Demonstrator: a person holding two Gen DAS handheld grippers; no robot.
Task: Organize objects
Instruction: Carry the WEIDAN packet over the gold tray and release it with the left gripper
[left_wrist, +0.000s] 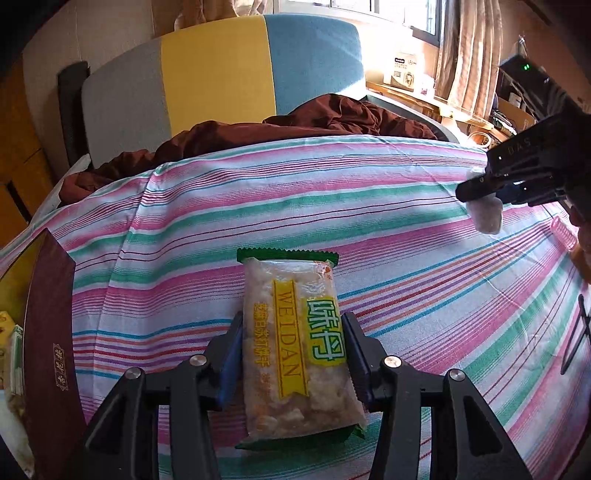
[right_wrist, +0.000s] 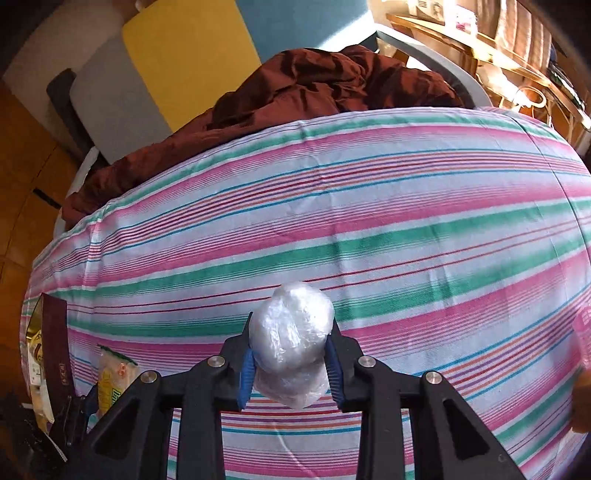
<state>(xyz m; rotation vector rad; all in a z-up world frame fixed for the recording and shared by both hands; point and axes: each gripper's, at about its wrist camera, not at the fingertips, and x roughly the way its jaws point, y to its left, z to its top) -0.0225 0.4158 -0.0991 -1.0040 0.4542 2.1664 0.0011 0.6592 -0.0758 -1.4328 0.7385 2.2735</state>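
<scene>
- While both grippers are loaded, the step in hand looks like the carry between pickup and drop-off.
- The left gripper (left_wrist: 293, 354) is clamped on a WEIDAN cracker packet (left_wrist: 295, 343), blue pads pressing its long edges, the packet just above or on the striped tablecloth (left_wrist: 406, 221); which, I cannot tell.
- The right gripper (right_wrist: 291, 354) is clenched on a plastic-wrapped ball (right_wrist: 291, 332), which the left view shows lifted clear of the cloth.
- A maroon box (left_wrist: 48, 332) stands open at the table's left edge, with what look like other packets inside; it is probably the destination.
- Next, as I judge it, the left hand needs to swing the packet over the box wall and release it only once past the rim.
- The ball bulges past the pads, so a steady squeeze matters during travel.
</scene>
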